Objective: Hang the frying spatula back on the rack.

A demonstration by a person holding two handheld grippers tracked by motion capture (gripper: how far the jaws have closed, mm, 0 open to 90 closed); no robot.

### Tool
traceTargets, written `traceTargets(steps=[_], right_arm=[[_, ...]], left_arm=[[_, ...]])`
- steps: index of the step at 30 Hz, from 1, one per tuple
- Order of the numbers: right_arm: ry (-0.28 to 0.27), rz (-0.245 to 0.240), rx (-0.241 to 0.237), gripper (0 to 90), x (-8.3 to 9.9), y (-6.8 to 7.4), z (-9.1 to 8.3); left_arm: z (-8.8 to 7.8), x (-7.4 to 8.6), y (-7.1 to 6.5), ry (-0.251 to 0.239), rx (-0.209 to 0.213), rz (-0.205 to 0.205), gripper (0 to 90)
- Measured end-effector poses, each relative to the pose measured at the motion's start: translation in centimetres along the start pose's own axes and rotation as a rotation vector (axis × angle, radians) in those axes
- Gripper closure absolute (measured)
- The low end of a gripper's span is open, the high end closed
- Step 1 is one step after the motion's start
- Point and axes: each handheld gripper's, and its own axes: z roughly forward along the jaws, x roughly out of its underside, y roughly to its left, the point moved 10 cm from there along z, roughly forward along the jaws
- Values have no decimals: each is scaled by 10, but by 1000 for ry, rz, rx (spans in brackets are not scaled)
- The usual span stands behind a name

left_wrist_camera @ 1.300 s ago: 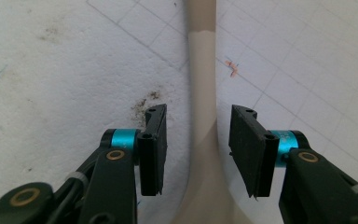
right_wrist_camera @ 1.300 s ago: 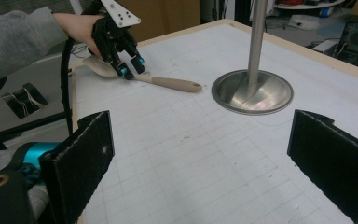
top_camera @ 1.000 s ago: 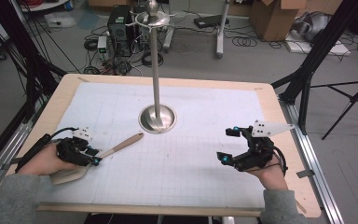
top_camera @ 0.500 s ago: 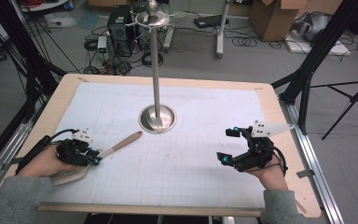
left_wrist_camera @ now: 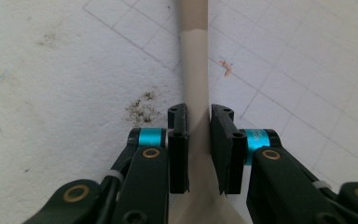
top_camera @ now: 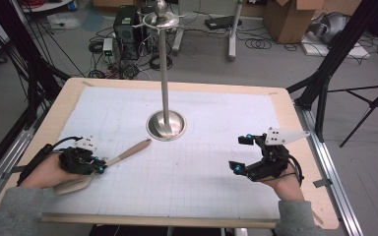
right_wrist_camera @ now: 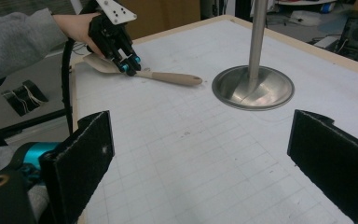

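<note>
A beige spatula (top_camera: 128, 153) with a wooden handle lies on the white gridded mat at the left, handle pointing toward the stand. My left gripper (top_camera: 100, 168) sits over its neck. In the left gripper view the neck of the spatula (left_wrist_camera: 193, 70) fills the gap between the two pads, and the left gripper (left_wrist_camera: 198, 140) has just been closing on it. The right gripper view shows the spatula (right_wrist_camera: 168, 77) flat on the mat under the left gripper (right_wrist_camera: 129, 65). My right gripper (top_camera: 241, 154) rests at the right, and the right gripper (right_wrist_camera: 205, 158) has wide open jaws with nothing between them.
A tall metal stand (top_camera: 166, 125) with a round dished base rises from the middle of the mat, with the stand (right_wrist_camera: 253, 87) also ahead of the right gripper. The wooden table edge (top_camera: 295, 118) frames the mat. Tripods, cables and boxes lie on the floor beyond.
</note>
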Motion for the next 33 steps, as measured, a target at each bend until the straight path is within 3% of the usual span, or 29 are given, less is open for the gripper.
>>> traceTargets(steps=[8, 16, 27, 33], right_arm=[[5, 7, -2, 62, 1, 0, 0], [6, 6, -2, 62, 1, 0, -1], [5, 4, 0, 62, 1, 0, -1], [9, 2, 1, 62, 1, 0, 0]], left_arm=[[1, -2, 1, -12, -8, -6, 771], [0, -4, -3, -16, 12, 8, 771], [-24, -13, -3, -96, 23, 16, 771], [-39, -16, -1, -113, 17, 31, 771]])
